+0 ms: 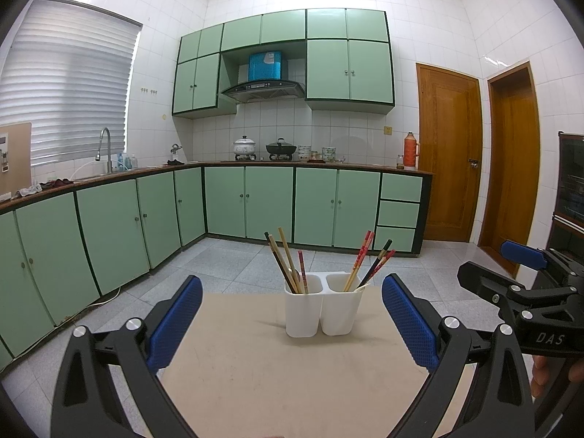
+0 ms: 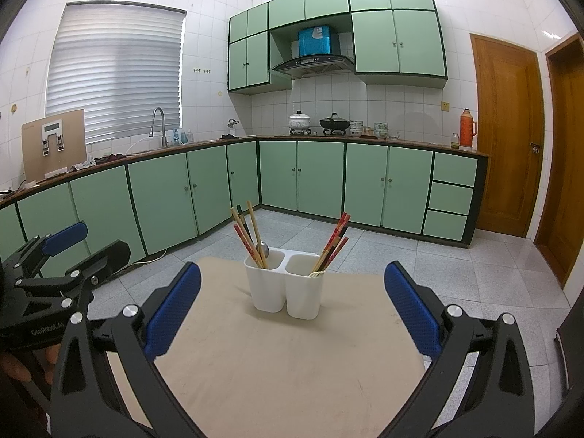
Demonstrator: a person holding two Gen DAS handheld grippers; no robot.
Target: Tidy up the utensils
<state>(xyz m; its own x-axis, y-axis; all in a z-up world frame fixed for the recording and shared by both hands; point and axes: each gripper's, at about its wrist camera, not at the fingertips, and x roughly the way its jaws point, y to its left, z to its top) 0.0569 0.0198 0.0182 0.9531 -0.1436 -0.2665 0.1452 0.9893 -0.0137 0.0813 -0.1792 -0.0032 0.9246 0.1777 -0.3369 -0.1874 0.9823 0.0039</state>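
A white two-compartment utensil holder [image 1: 321,306] [image 2: 284,288] stands on a beige table [image 1: 292,372] [image 2: 284,365] near its far edge. Several chopsticks [image 1: 288,266] [image 2: 250,237] lean in the left compartment, with a metal spoon bowl [image 2: 262,249] among them. Several red and dark chopsticks [image 1: 368,262] [image 2: 334,242] lean in the right compartment. My left gripper [image 1: 292,295] is open and empty, short of the holder. My right gripper [image 2: 292,284] is open and empty, also short of the holder. Each gripper shows at the edge of the other's view: the right one [image 1: 518,273], the left one [image 2: 54,252].
The table sits in a kitchen with a grey tiled floor [image 1: 233,266]. Green cabinets [image 1: 255,200] and a counter line the far and left walls. Wooden doors [image 1: 449,153] are at the right.
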